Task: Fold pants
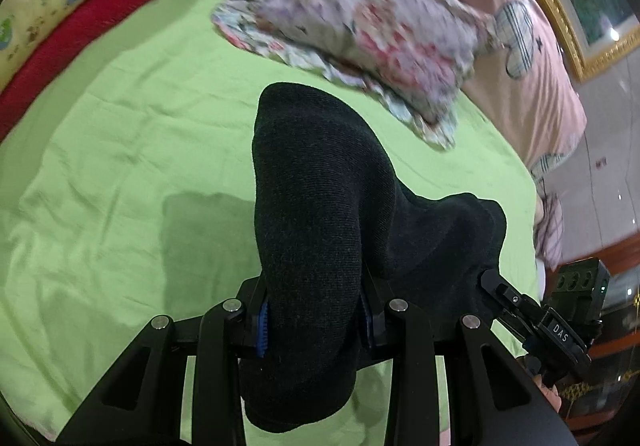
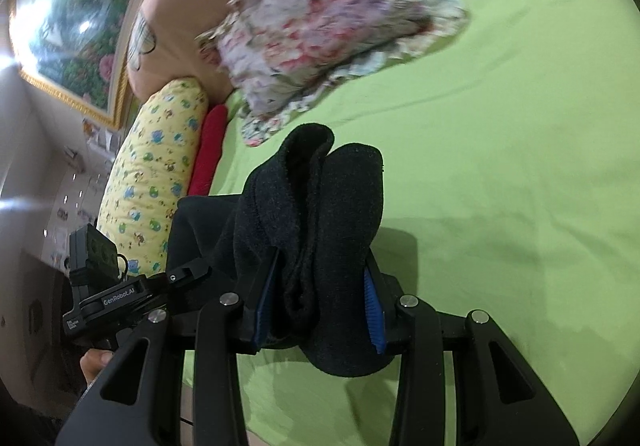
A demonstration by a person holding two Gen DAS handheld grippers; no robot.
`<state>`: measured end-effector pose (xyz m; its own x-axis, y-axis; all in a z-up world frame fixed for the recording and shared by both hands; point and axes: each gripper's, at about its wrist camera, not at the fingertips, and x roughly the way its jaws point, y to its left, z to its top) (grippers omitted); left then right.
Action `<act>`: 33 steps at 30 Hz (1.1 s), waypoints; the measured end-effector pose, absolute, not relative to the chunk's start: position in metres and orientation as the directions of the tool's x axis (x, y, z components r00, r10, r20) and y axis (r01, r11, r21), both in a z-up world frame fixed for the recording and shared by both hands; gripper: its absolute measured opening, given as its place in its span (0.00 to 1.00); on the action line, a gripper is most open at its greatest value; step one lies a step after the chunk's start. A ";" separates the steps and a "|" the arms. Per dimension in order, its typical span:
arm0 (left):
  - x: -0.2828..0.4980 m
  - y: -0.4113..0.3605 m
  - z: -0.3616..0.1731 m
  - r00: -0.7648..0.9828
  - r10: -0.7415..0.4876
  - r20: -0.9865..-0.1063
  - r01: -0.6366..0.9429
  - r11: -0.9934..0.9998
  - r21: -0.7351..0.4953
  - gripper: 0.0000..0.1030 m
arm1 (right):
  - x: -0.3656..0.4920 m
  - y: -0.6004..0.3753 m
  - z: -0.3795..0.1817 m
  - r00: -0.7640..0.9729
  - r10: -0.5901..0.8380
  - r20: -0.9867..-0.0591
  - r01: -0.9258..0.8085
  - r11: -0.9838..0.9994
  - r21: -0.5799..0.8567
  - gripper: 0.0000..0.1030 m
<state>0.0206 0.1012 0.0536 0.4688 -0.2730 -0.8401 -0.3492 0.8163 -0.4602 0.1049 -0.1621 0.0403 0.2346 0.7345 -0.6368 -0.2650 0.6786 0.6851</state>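
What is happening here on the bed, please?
A person is folding dark pants with two handheld grippers. The left gripper and the right gripper are each shut on a bunch of the fabric and hold it up over the green sheet. A floral pillow lies further back. The pants are bunched, not yet folded flat.

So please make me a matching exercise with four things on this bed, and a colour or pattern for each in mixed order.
Things:
1. pants
2. bed sheet
3. long bolster
4. ruffled pillow

Colours or patterns:
a. yellow with small cartoon prints
b. floral, pink and lilac
c. plain light green
d. dark, almost black

Pairs: 1-d, 2-c, 3-a, 4-b
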 end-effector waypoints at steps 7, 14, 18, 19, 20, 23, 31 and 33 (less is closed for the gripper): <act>0.043 0.125 0.055 0.487 -0.225 -0.844 -0.370 0.822 -0.432 0.33 | 0.135 -0.128 0.046 0.224 0.737 -0.638 -0.324 0.674 0.664 0.39; 0.079 0.139 0.038 0.472 -0.206 -0.857 -0.389 0.824 -0.412 0.33 | 0.170 -0.104 0.033 0.207 0.718 -0.664 -0.324 0.691 0.646 0.39; 0.090 0.145 0.026 0.462 -0.206 -0.863 -0.396 0.822 -0.408 0.33 | 0.184 -0.096 0.023 0.198 0.711 -0.674 -0.321 0.697 0.641 0.39; 0.092 0.146 0.022 0.455 -0.208 -0.866 -0.399 0.822 -0.407 0.33 | 0.187 -0.095 0.019 0.194 0.708 -0.679 -0.317 0.701 0.639 0.39; 0.094 0.147 0.018 0.450 -0.208 -0.868 -0.400 0.822 -0.404 0.33 | 0.189 -0.094 0.016 0.189 0.704 -0.685 -0.313 0.704 0.637 0.40; 0.095 0.148 0.005 0.432 -0.209 -0.877 -0.405 0.824 -0.396 0.35 | 0.194 -0.089 0.004 0.171 0.671 -0.721 -0.301 0.733 0.610 0.44; 0.082 0.160 -0.017 0.436 -0.169 -0.884 -0.425 0.827 -0.367 0.63 | 0.198 -0.100 -0.017 0.223 0.570 -0.791 -0.288 0.813 0.506 0.51; 0.080 0.163 -0.021 0.442 -0.169 -0.881 -0.424 0.826 -0.372 0.65 | 0.200 -0.105 -0.023 0.229 0.571 -0.788 -0.290 0.813 0.505 0.57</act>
